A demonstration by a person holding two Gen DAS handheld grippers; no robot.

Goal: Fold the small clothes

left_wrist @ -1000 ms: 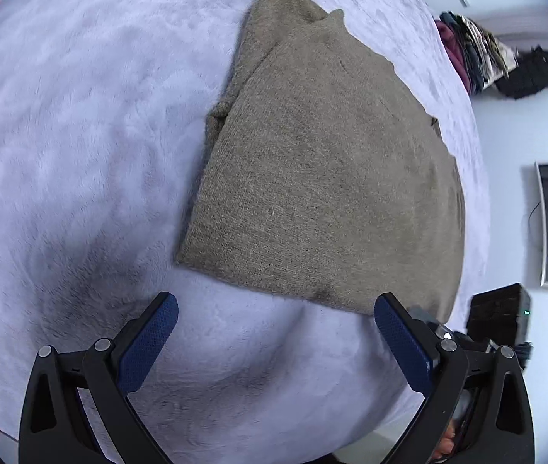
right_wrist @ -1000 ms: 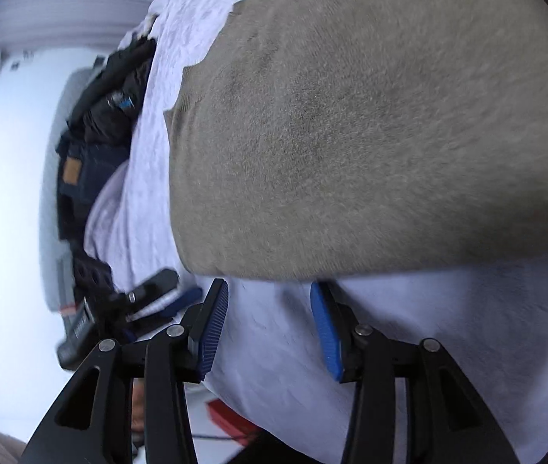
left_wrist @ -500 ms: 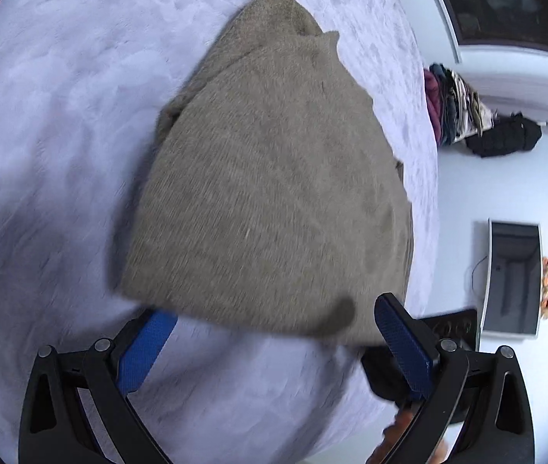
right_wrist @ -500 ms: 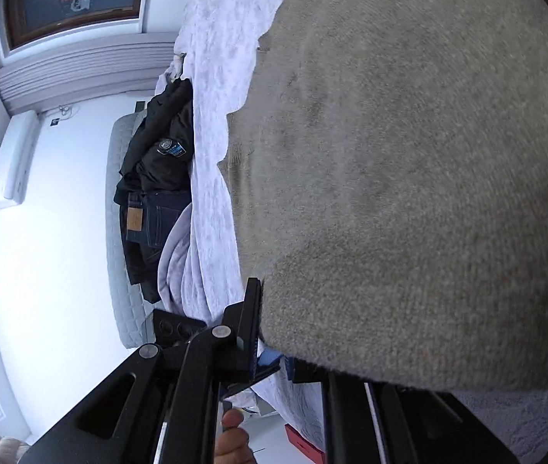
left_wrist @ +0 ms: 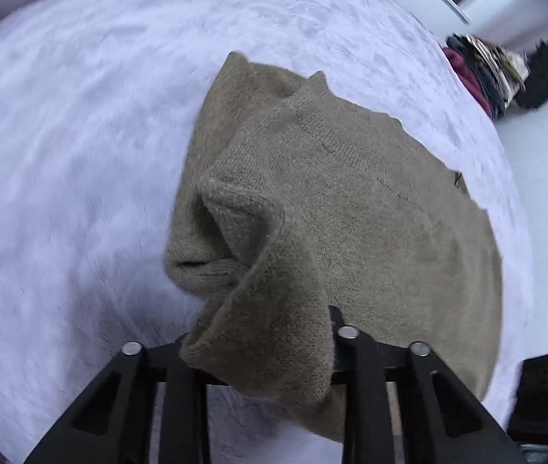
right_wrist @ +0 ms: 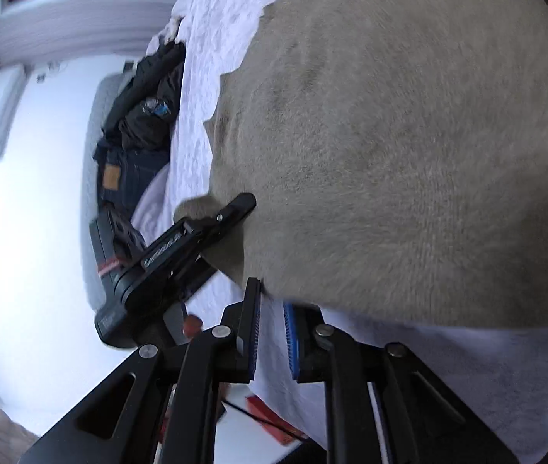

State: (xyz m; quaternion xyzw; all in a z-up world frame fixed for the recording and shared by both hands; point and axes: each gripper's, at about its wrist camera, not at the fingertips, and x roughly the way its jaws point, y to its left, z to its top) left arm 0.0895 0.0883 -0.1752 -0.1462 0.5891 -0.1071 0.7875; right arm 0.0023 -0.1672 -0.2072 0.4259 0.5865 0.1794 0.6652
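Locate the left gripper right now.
Left wrist view, bottom centre: the left gripper is shut on the near corner of the taupe knit garment, lifted off the white fleece blanket.

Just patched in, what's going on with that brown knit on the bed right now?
The left gripper is shut on a corner of the brown knit garment and has that corner lifted off the white bedspread. The right gripper sits at the garment's near edge, jaws nearly closed with a narrow gap showing; whether it holds fabric cannot be told. Most of the garment lies flat.
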